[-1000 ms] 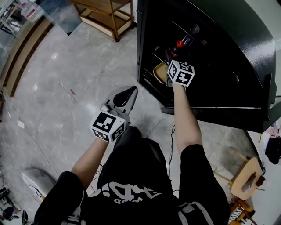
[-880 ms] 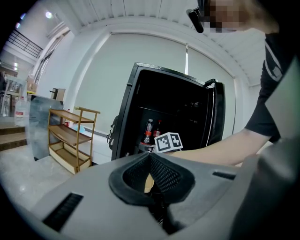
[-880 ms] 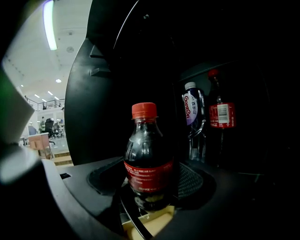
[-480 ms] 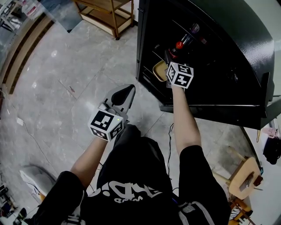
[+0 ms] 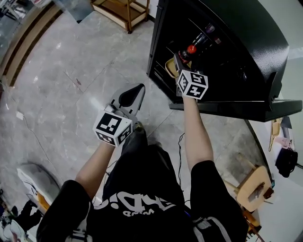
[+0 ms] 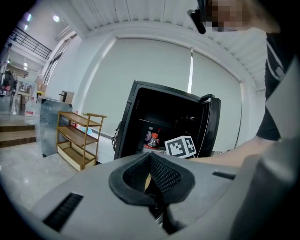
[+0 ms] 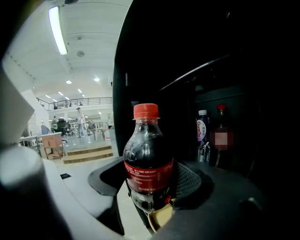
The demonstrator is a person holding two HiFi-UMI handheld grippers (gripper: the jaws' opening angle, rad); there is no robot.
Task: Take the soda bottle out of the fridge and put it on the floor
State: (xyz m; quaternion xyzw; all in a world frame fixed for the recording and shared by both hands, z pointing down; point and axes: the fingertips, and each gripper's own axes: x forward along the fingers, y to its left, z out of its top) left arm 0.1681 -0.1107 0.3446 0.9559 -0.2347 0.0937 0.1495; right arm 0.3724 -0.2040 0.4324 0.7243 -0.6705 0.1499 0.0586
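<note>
A dark soda bottle [image 7: 149, 161] with a red cap and red label stands upright between my right gripper's [image 7: 150, 190] pads, which are shut on its lower body. In the head view the bottle's red cap [image 5: 191, 49] shows just beyond the right gripper [image 5: 182, 59], at the open front of the black fridge [image 5: 227, 42]. My left gripper [image 5: 131, 97] hangs over the grey floor [image 5: 71, 94], left of the fridge. Its jaws are together with nothing in them, as the left gripper view [image 6: 152, 180] also shows.
Inside the fridge stand other bottles [image 7: 203, 129] and a tan dish [image 5: 170, 66]. The fridge door [image 5: 279, 101] hangs open on the right. A wooden shelf rack [image 5: 124, 10] stands behind on the floor, and a wooden stool [image 5: 252, 188] is at the lower right.
The right gripper, still shut on the bottle, has drawn slightly back toward the fridge's front edge. The left gripper has drifted up a little, and the head view has shifted.
</note>
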